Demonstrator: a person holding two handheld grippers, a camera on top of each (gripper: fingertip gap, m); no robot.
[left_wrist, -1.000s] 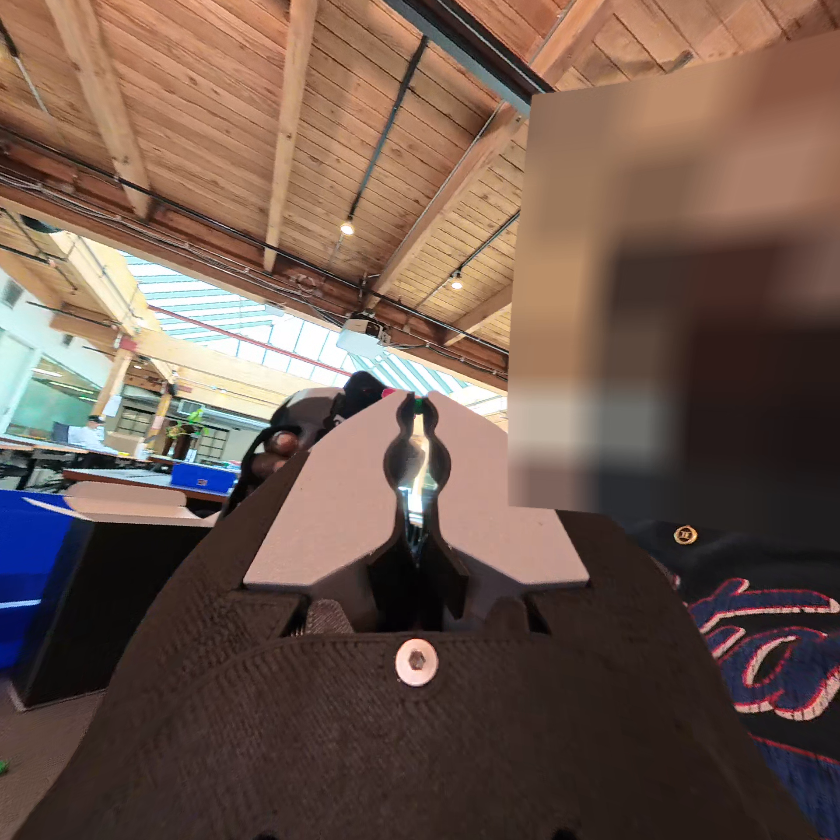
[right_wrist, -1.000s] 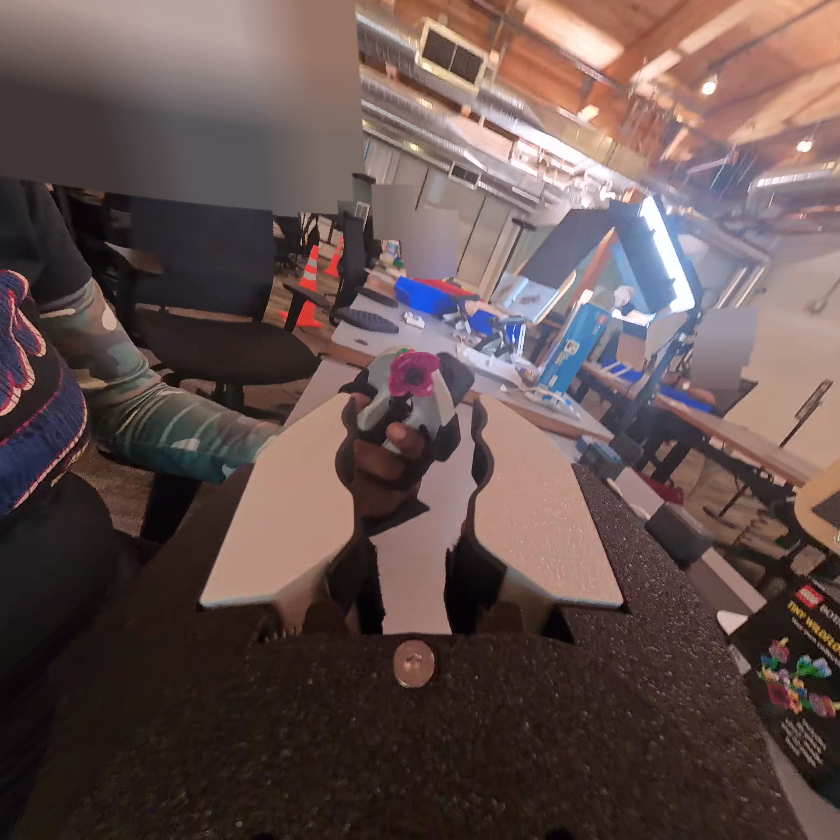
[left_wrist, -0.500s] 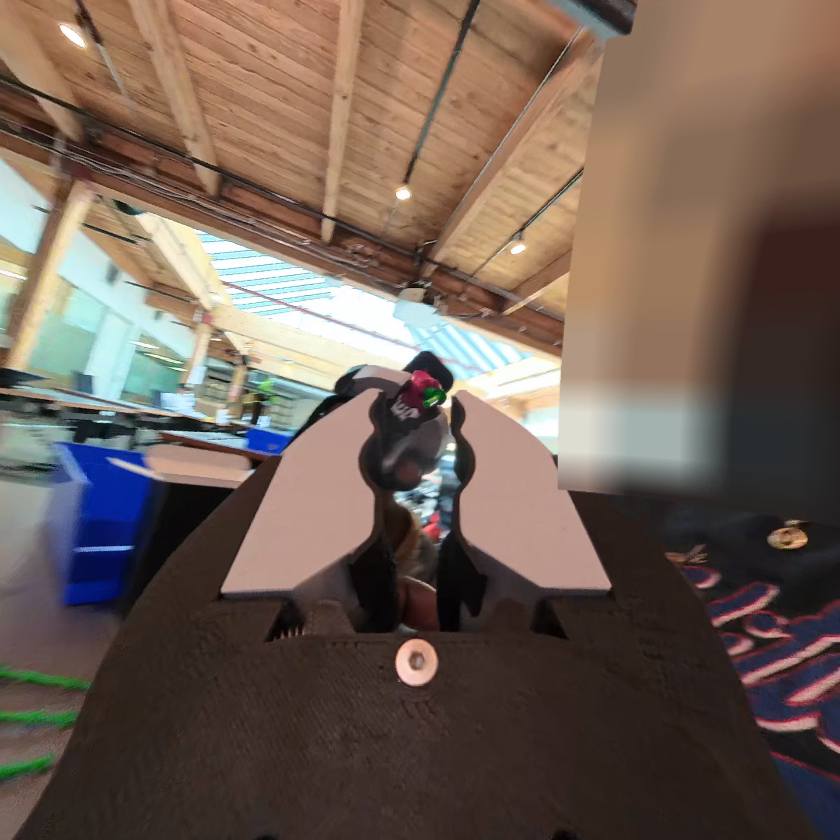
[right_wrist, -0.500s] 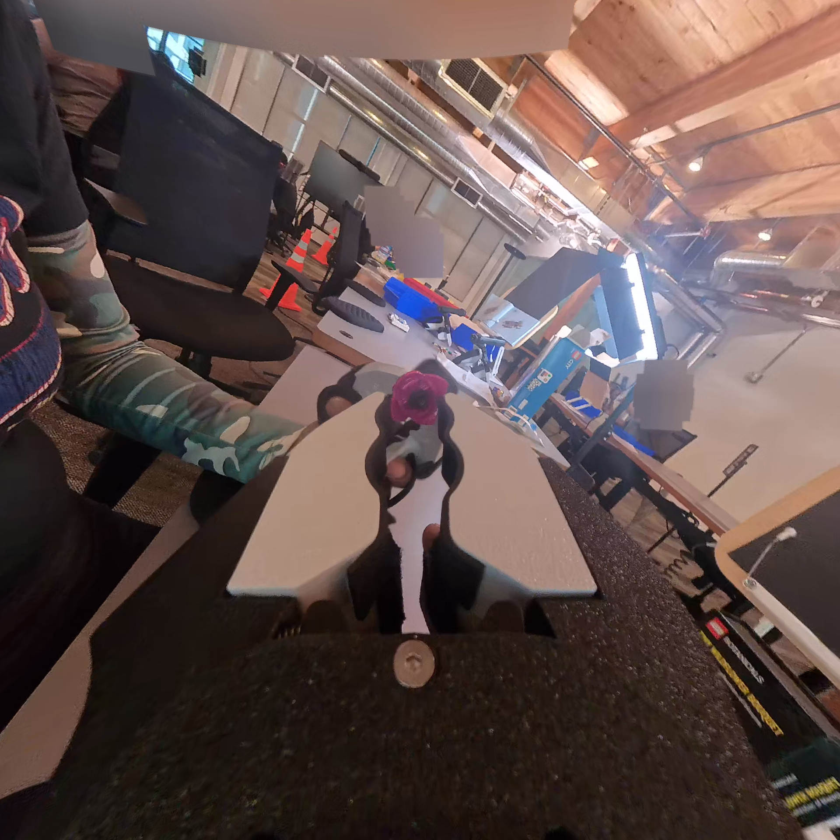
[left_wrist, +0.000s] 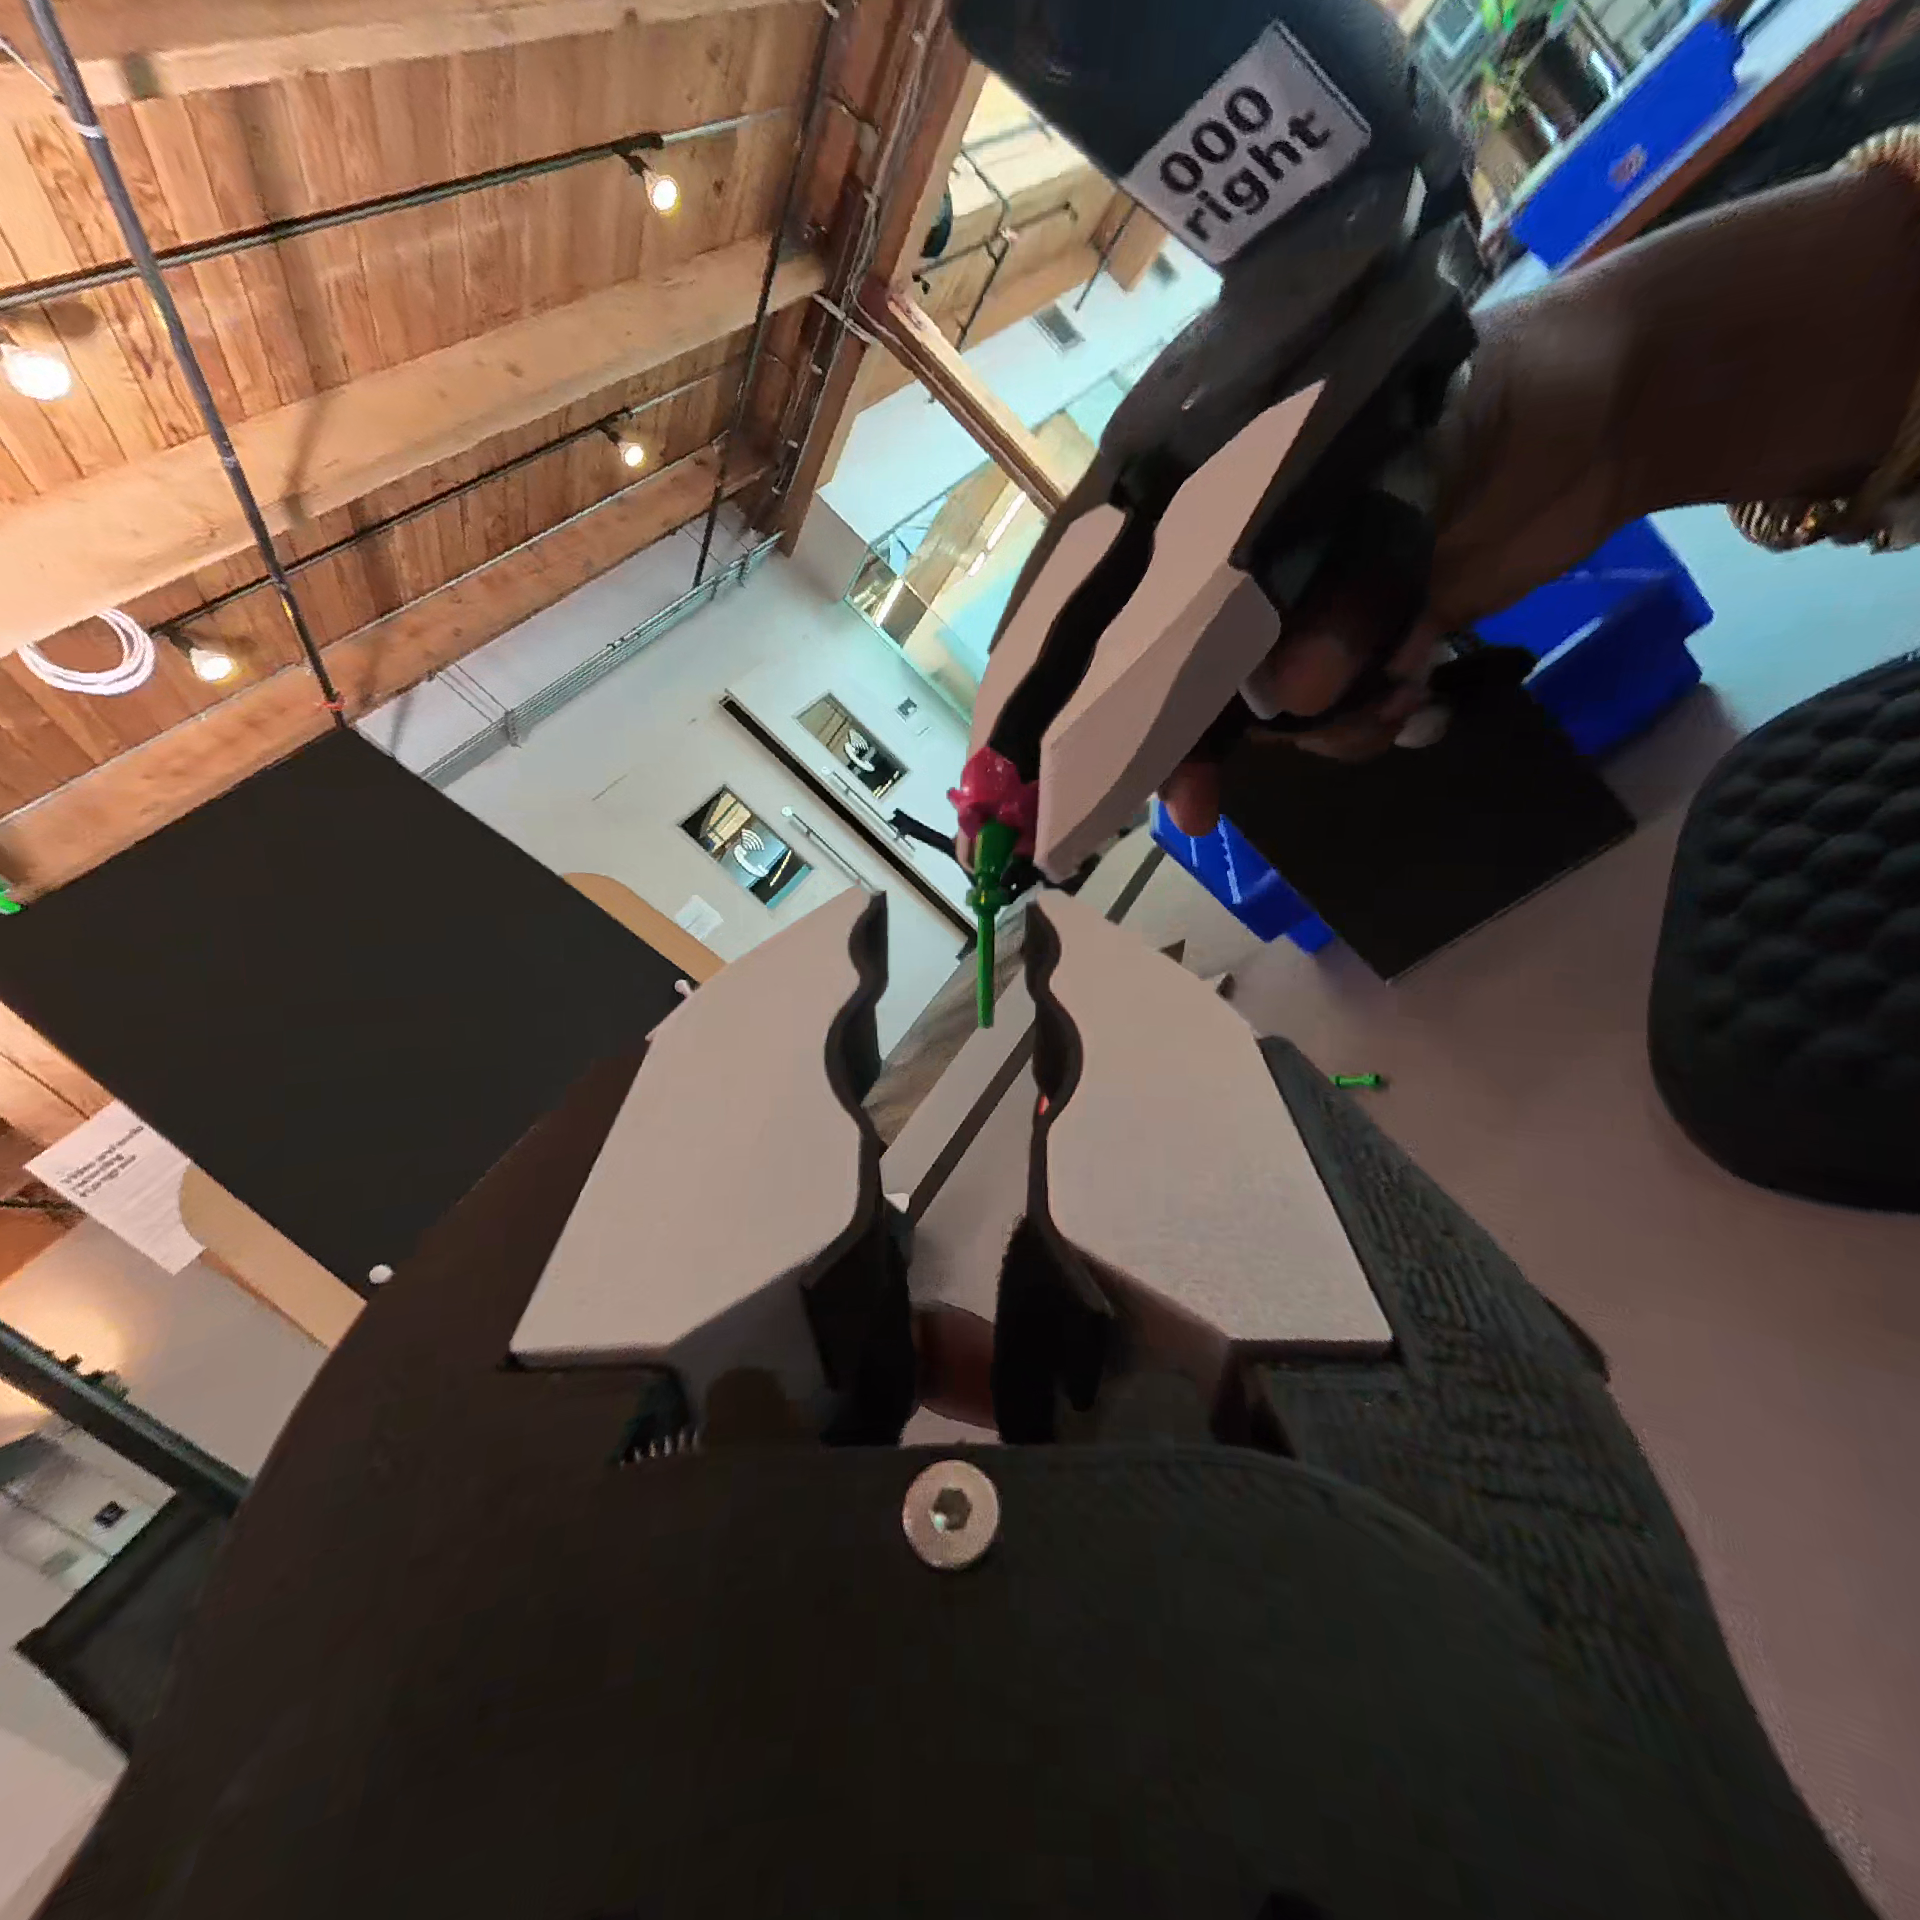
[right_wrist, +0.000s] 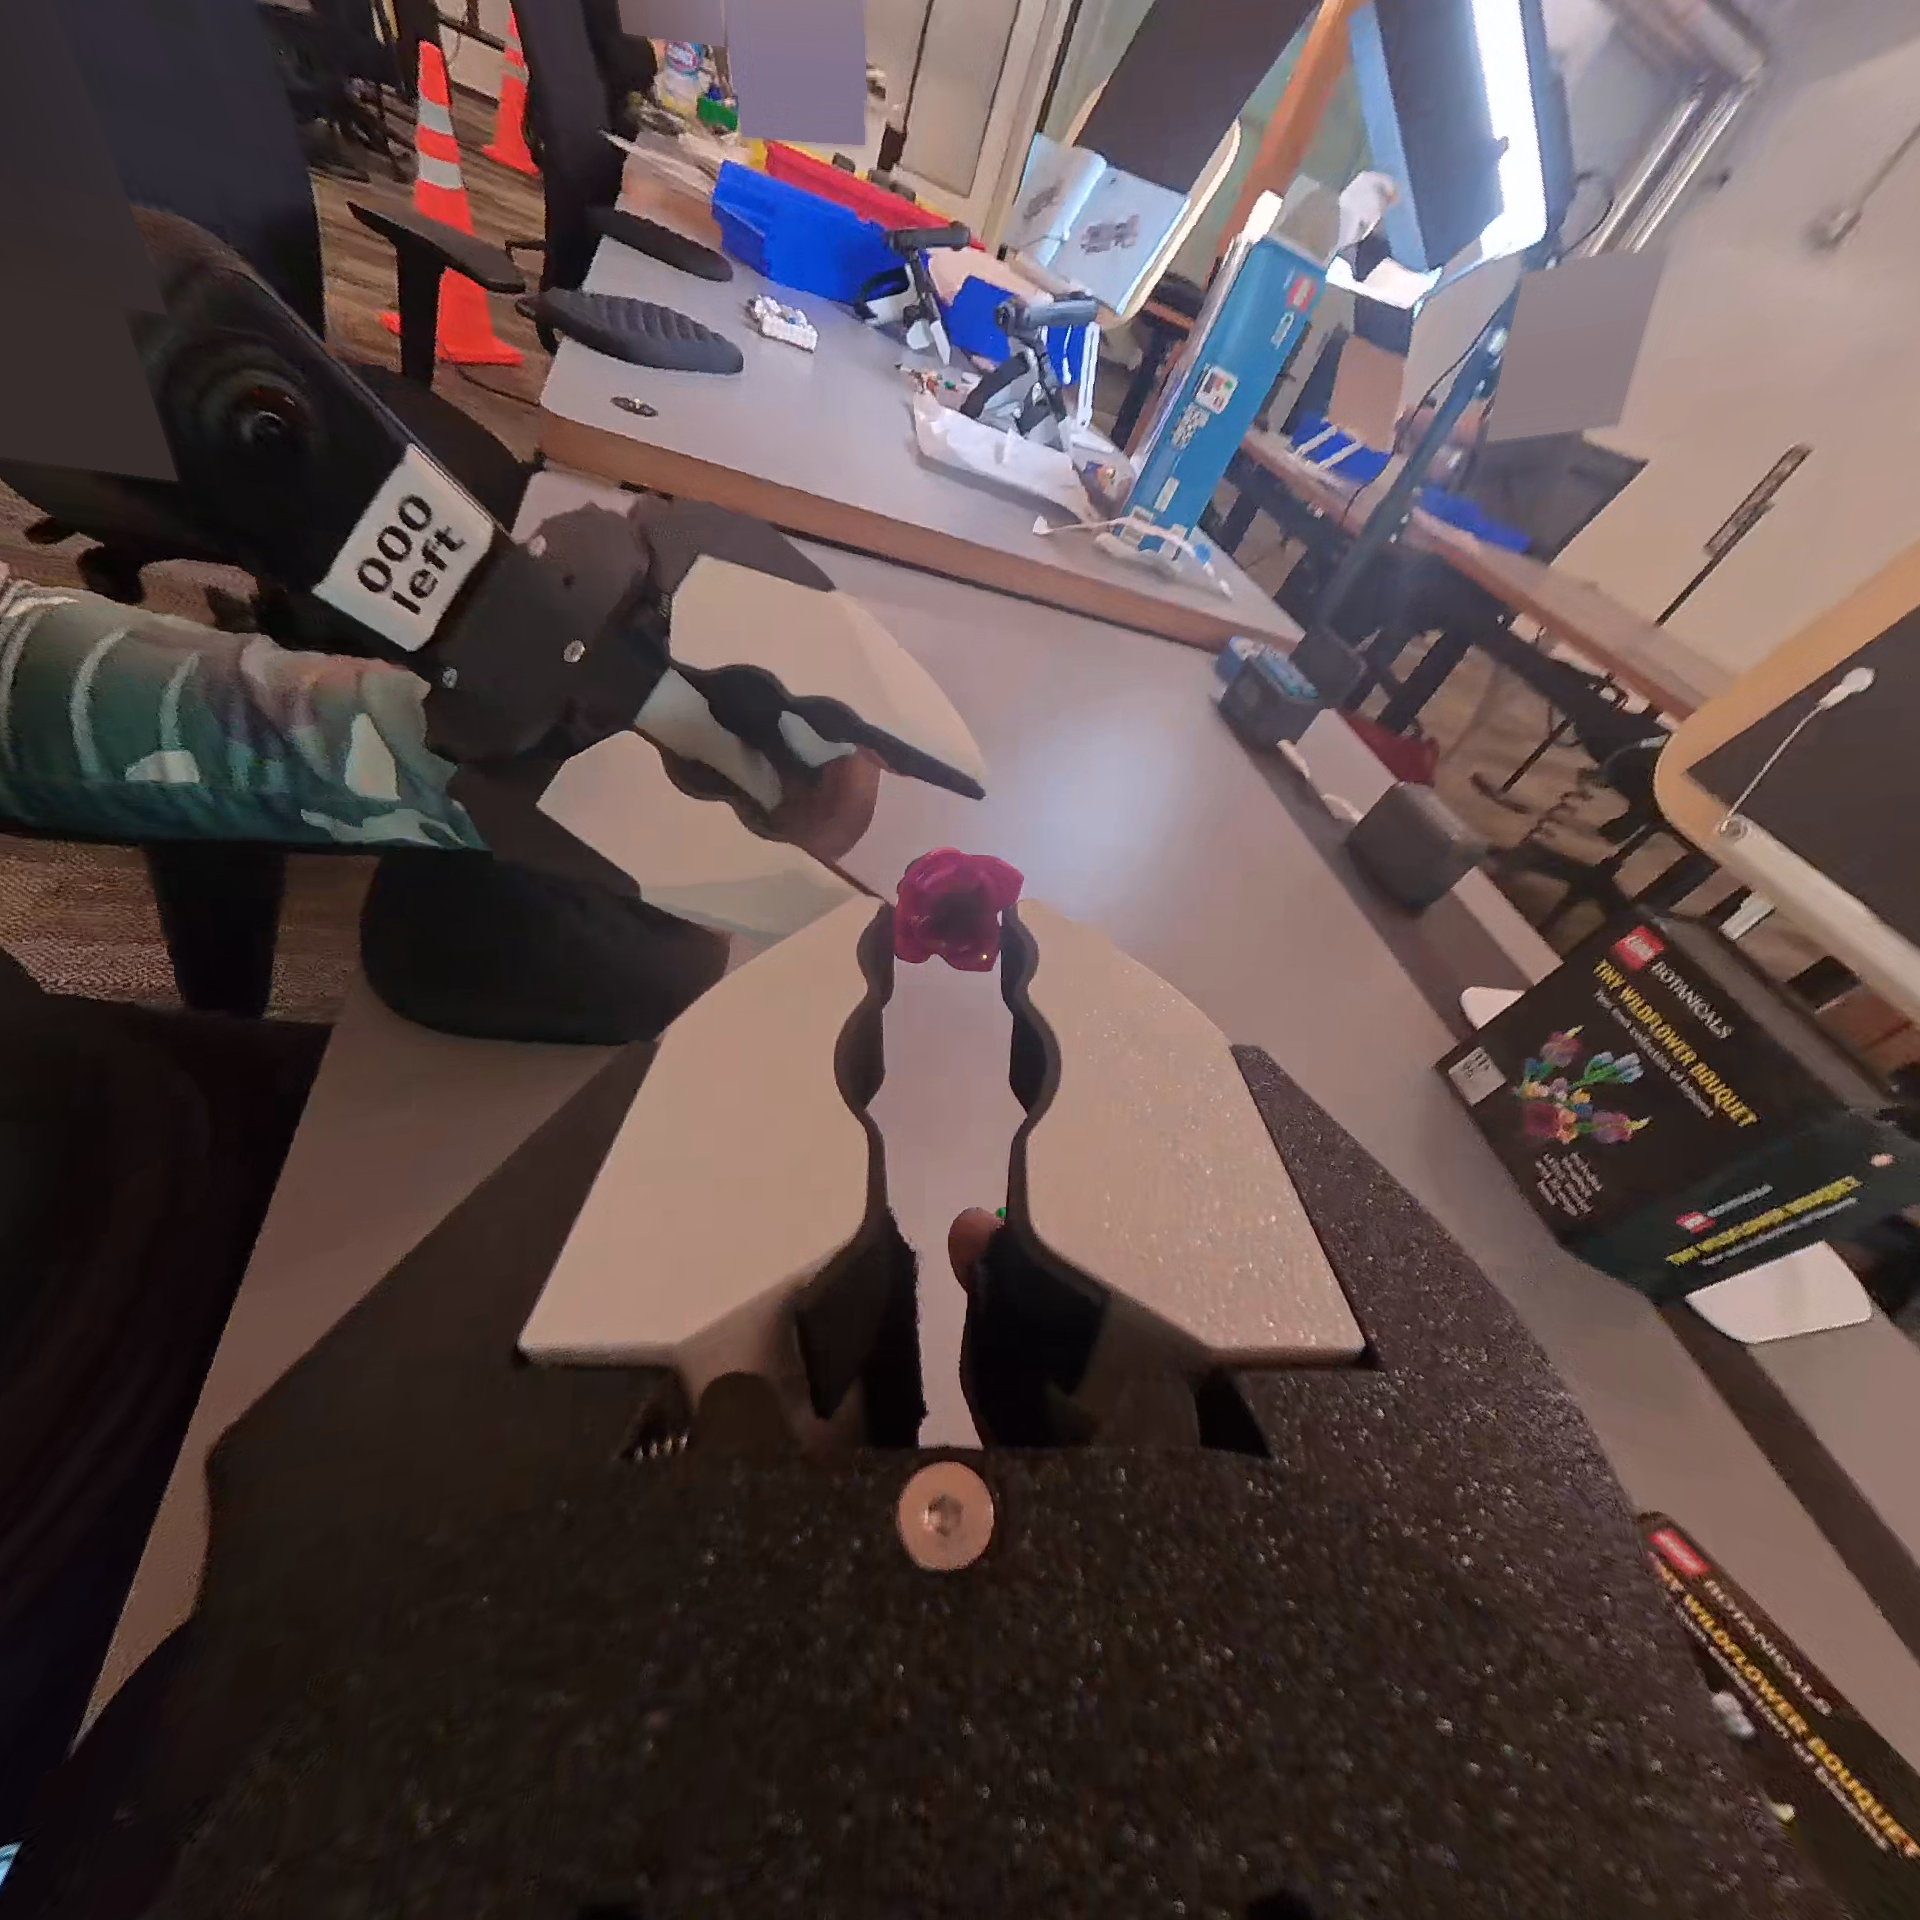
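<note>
Right wrist view: my right tool (right_wrist: 948, 920) pinches the small magenta plastic flower (right_wrist: 954, 907) at its tips. Left wrist view: its green stem (left_wrist: 987, 951) hangs toward 6 o'clock between the parted tips of my left tool (left_wrist: 954, 920), untouched.
</note>
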